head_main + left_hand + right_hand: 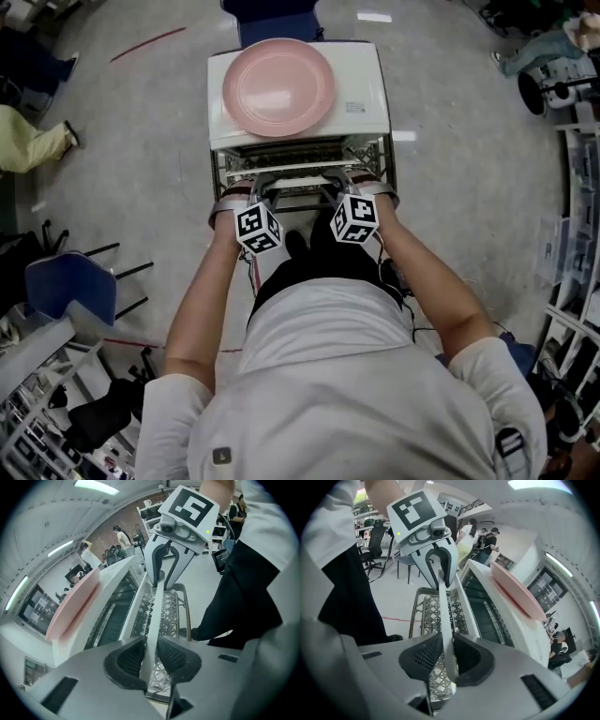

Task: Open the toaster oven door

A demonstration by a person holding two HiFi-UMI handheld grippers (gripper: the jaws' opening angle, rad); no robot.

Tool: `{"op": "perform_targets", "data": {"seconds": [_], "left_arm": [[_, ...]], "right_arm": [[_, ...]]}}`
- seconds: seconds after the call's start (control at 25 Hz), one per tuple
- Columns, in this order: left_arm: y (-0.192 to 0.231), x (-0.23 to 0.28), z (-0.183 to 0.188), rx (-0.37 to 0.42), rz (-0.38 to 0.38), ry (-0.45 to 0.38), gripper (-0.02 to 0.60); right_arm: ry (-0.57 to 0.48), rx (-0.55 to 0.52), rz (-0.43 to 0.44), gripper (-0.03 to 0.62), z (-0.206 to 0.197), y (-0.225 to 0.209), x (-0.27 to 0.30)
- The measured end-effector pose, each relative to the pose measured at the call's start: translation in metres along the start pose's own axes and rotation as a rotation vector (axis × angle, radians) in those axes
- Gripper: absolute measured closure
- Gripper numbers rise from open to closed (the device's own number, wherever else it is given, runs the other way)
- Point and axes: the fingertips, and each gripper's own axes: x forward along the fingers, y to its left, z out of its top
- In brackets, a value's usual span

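Observation:
A white toaster oven (366, 94) stands on a wire cart with a pink plate (278, 86) on its top. Its glass door (110, 620) faces me, and a white bar handle (298, 172) runs across the door's front. My left gripper (265, 190) is shut on the handle (157, 606) near its left end, both pads pressed against the bar. My right gripper (339, 187) is shut on the same handle (444, 606) further right. Each gripper view shows the other gripper clamped along the bar: the right gripper (165, 576) and the left gripper (439, 573).
The wire cart (386, 169) holds the oven and has a mesh shelf (433, 613) below the door. A blue chair (70, 286) stands at the left and shelving (572, 244) at the right. Someone's leg (28, 141) lies at the far left.

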Motion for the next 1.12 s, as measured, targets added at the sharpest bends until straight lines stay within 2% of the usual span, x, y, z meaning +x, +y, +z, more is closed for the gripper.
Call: {"op": "perform_targets", "data": {"seconds": [0.4,0.76,1.12], "left_arm": [[-0.027,-0.003,-0.005,0.067,0.080,-0.006,0.486],[-0.037,-0.001,-0.007,0.109,0.155,0.006,0.488],[-0.050,0.002,-0.009,0.119,0.221,0.041,0.491]], "right_arm": [[0.051,-0.113,-0.113,0.511,-0.003,0.028,-0.002],[0.068,-0.171,-0.137,0.516,-0.007,0.038,0.001],[0.027,-0.195,-0.165,0.516,-0.012,0.051,0.001]]}}
